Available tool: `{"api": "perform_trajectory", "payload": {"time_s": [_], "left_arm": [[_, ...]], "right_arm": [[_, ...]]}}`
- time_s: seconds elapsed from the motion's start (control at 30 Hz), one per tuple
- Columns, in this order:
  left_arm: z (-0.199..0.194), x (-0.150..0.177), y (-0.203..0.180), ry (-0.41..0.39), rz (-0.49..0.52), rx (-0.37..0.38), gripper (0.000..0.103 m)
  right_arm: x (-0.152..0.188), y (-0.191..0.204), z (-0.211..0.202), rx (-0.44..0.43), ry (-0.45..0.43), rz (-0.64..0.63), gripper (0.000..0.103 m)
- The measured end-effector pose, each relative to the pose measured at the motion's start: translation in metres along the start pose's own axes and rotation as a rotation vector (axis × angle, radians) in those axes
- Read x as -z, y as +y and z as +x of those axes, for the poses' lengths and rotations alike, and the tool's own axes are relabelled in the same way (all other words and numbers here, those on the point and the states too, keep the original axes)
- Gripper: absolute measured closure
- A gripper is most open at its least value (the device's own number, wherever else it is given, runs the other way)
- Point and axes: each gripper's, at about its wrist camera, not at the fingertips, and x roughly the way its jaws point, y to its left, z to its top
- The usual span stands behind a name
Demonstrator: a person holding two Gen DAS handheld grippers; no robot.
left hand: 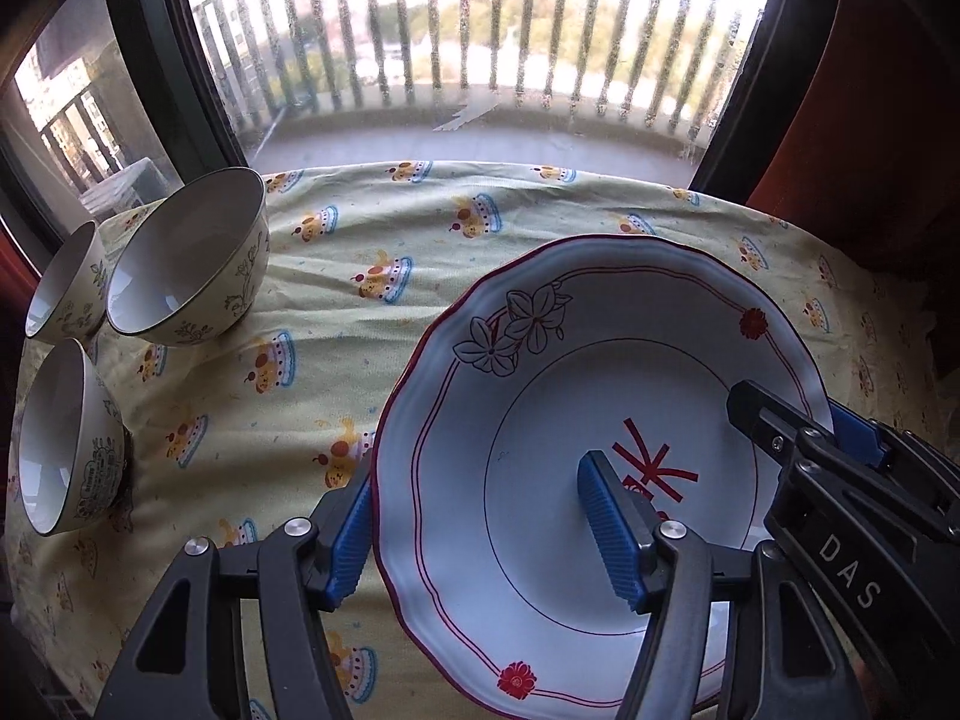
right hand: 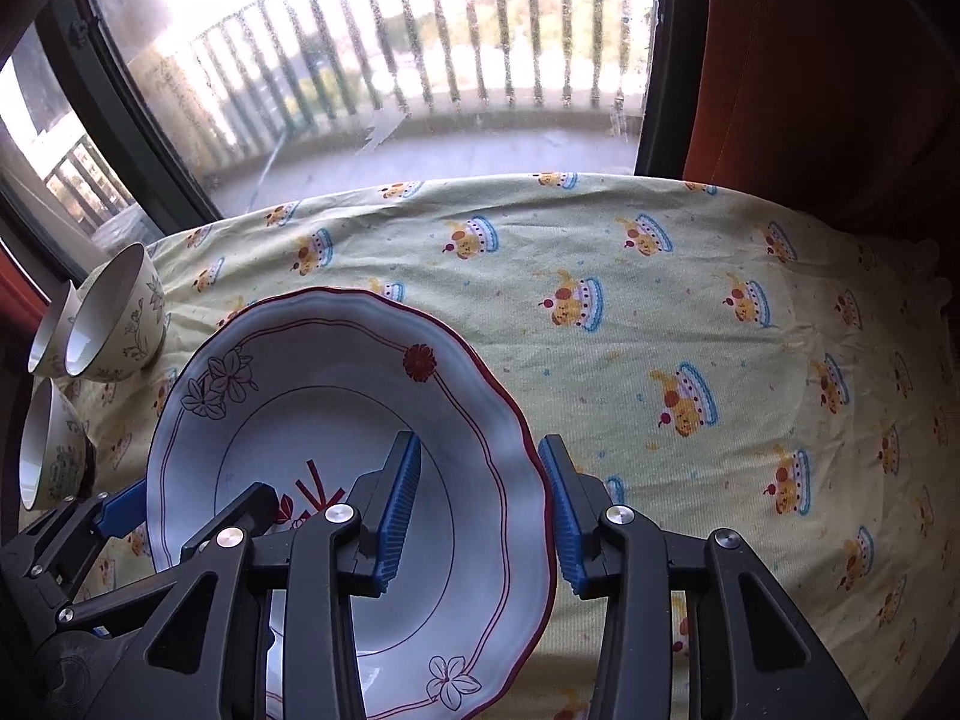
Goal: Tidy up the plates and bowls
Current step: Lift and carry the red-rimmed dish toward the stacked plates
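A: Where is the plate?

B: The plate (left hand: pixel 576 420), white with a red scalloped rim, red line border, outlined flowers and a red figure in its well, sits on the right half of the bench as the left wrist view shows it, tilted, with its far edge higher than its near edge. Beneath it lies the tablecloth (left hand: pixel 372 240), pale yellow with a repeated cartoon print.

A: How do the jaws stand?

B: The left gripper (left hand: pixel 480 531) straddles the plate's left rim: one blue pad lies outside the rim, the other over the well. The right gripper (right hand: pixel 483 504) straddles the right rim in the same way. Both sets of jaws appear clenched on the rim, each grasping the plate from its own side, though the contact of the pads is partly hidden by the rim itself.

A: And the bowls?

B: Three bowls stand at the left edge of the bench, well apart from the plate. The large bowl (left hand: pixel 192 264) with a floral outline touches a smaller bowl (left hand: pixel 66 285) at its left. A third bowl (left hand: pixel 66 438) stands nearer the camera.

A: What is behind?

B: A window (left hand: pixel 456 42) with a railing outside.
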Motion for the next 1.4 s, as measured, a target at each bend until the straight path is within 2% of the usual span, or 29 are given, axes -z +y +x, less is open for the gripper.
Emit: {"api": "perform_trajectory", "payload": {"time_s": [0.37, 0.73, 1.07, 1.4], "left_arm": [[-0.061, 0.017, 0.021, -0.062, 0.067, 0.072, 0.039], [-0.095, 0.056, 0.029, -0.063, 0.164, 0.169, 0.039], [-0.103, 0.097, 0.005, -0.014, 0.204, 0.188, 0.039], [-0.089, 0.139, -0.032, 0.091, 0.141, 0.144, 0.039]], "right_arm": [[0.020, 0.030, -0.068, 0.072, -0.075, 0.032, 0.059], [0.072, 0.049, -0.120, 0.180, -0.101, 0.121, 0.059], [0.123, 0.028, -0.143, 0.219, -0.069, 0.187, 0.059], [0.161, -0.016, -0.137, 0.173, 0.019, 0.165, 0.059]]}}
